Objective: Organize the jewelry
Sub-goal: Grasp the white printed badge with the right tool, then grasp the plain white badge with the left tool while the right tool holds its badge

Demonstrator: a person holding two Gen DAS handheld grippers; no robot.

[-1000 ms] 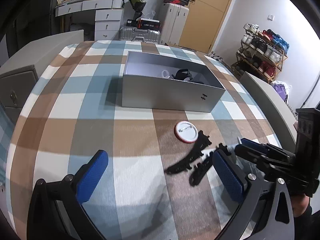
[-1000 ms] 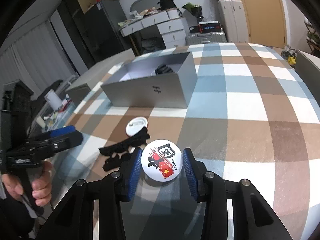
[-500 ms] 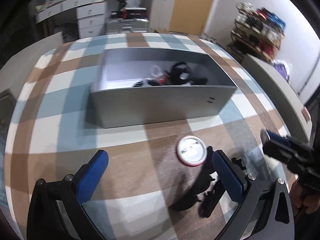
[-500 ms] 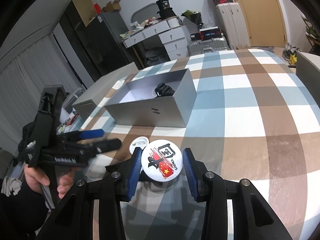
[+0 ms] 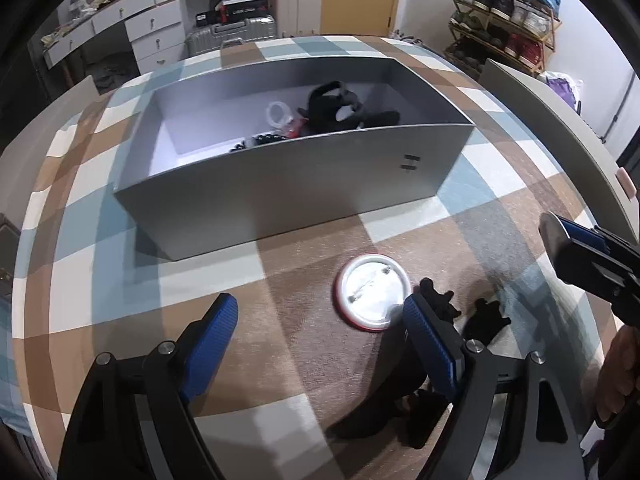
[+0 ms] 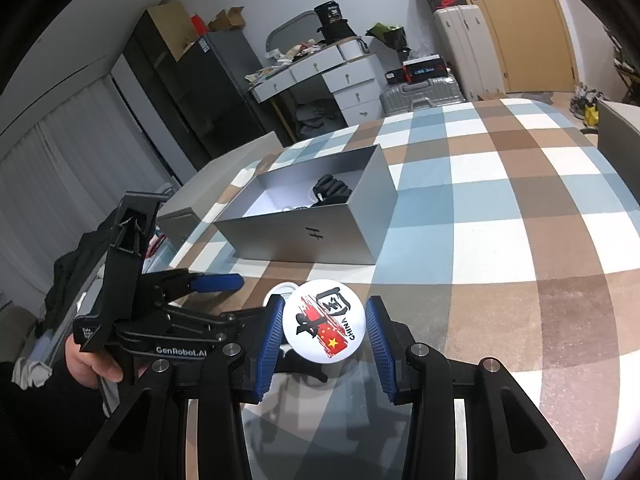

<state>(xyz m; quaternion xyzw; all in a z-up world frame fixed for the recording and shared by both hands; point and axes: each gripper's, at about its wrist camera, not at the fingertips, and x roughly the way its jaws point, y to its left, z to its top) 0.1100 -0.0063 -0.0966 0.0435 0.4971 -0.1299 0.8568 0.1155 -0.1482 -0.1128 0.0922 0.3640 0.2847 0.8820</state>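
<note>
Your left claw (image 5: 316,324) has come in over the face-down badge (image 5: 371,291) on the bench (image 5: 224,280), jaws just been closing, nothing gripped yet. Thin, light, slippery tin disc: pinch across its rim. Right claw (image 6: 325,330) clamps the white printed badge (image 6: 323,321).

On the table (image 5: 120,280), a badge (image 5: 372,292) lies before the box (image 5: 280,192), hair clips (image 5: 486,316) just right.

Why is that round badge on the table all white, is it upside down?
Yes, face-down. The badge on the tablecloth shows its plain silvery back with the pin across it; only a red rim peeks out.
</note>
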